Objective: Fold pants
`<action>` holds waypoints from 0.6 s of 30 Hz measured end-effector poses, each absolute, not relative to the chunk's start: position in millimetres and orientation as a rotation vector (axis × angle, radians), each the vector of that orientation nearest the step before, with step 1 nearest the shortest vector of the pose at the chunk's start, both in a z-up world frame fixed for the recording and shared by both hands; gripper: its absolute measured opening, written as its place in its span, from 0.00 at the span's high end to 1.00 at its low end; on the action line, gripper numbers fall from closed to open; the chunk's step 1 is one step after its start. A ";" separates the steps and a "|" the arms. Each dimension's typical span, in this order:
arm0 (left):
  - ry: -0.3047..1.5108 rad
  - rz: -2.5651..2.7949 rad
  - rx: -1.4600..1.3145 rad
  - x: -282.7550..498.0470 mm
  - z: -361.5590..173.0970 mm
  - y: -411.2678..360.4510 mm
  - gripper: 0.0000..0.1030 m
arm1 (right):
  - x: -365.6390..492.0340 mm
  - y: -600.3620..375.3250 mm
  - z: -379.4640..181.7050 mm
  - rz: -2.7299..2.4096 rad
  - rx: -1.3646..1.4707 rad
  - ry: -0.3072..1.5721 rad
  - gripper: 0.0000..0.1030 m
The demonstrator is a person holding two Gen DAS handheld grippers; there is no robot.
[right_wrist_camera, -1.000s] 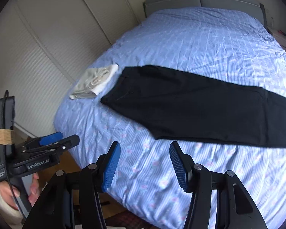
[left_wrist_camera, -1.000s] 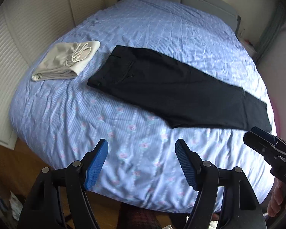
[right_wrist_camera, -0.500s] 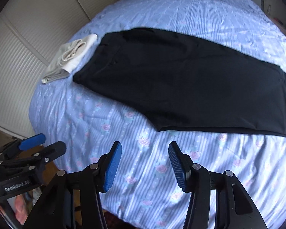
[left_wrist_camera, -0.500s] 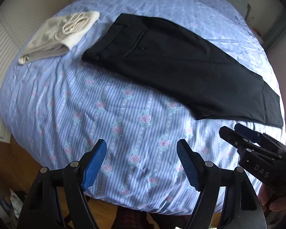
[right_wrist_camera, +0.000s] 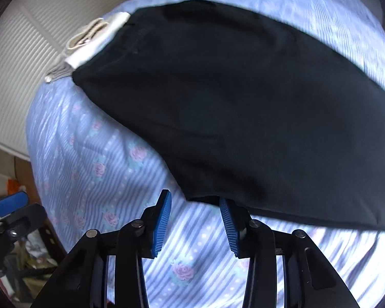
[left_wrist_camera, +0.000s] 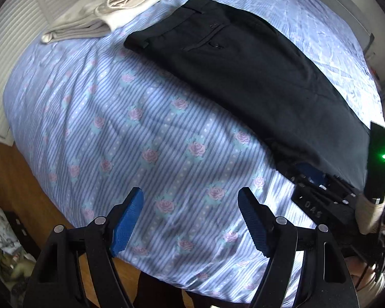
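Nearest to me, the left tool (left_wrist_camera: 190, 218) hangs over the foot of the bed (left_wrist_camera: 141, 133), its ribbed blue pads spread wide apart with only bedcover between them. At about three o'clock from it, the right tool (right_wrist_camera: 195, 222) sits low at the hem end of the black pants (right_wrist_camera: 243, 107); its jaws have just been closing, yet a clear gap remains and the pads (right_wrist_camera: 163, 222) press on nothing. The hem corner lies just ahead of the tips, its edge touching or overlapping the right pad; I cannot tell which.

The pants lie flat, one leg on the other, running from that hem diagonally towards eleven o'clock, waistband farthest away. The cloth looks like a thin, smooth woven trouser fabric, matte and limp: light, soft, likely to sag and slide rather than hold shape. I would pinch both layers at the hem corners, one tool each, so the legs stay stacked when lifted.

The bedcover is blue-striped cotton printed with pink roses, slightly rumpled. Beyond the waistband, at about ten o'clock, rests a cream folded garment (left_wrist_camera: 102, 10) with a looped drawcord, near the pants but apart.
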State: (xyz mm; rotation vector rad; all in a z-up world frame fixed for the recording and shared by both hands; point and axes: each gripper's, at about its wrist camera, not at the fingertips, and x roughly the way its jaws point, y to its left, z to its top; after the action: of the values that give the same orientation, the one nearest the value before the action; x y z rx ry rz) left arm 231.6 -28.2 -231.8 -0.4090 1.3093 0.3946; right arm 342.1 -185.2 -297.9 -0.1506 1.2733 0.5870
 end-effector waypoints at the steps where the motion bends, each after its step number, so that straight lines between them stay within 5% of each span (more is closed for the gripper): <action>1: 1.311 0.403 -0.413 230.6 -231.1 -28.4 0.27 | 342.5 -184.9 -295.4 0.605 -0.146 1.263 0.60; 9: 1.320 0.432 -0.401 227.5 -227.0 -37.0 0.27 | 357.1 -169.8 -323.0 0.600 -0.211 1.274 0.61; 11: 1.322 0.426 -0.390 226.2 -223.4 -39.8 0.27 | 359.6 -167.9 -324.5 0.580 -0.224 1.278 0.68; 12: 1.322 0.422 -0.381 224.7 -221.1 -40.9 0.27 | 359.5 -167.9 -320.4 0.574 -0.222 1.283 0.83; 18: 1.335 0.427 -0.347 212.9 -208.8 -37.5 0.27 | 326.2 -163.5 -280.0 0.636 -0.244 1.235 0.91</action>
State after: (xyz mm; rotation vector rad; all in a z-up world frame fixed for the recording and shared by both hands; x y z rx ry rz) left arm 212.9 -37.5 -208.8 -0.3470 1.3352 0.4270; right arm 326.2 -163.5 -280.0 -0.2443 1.2349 0.6361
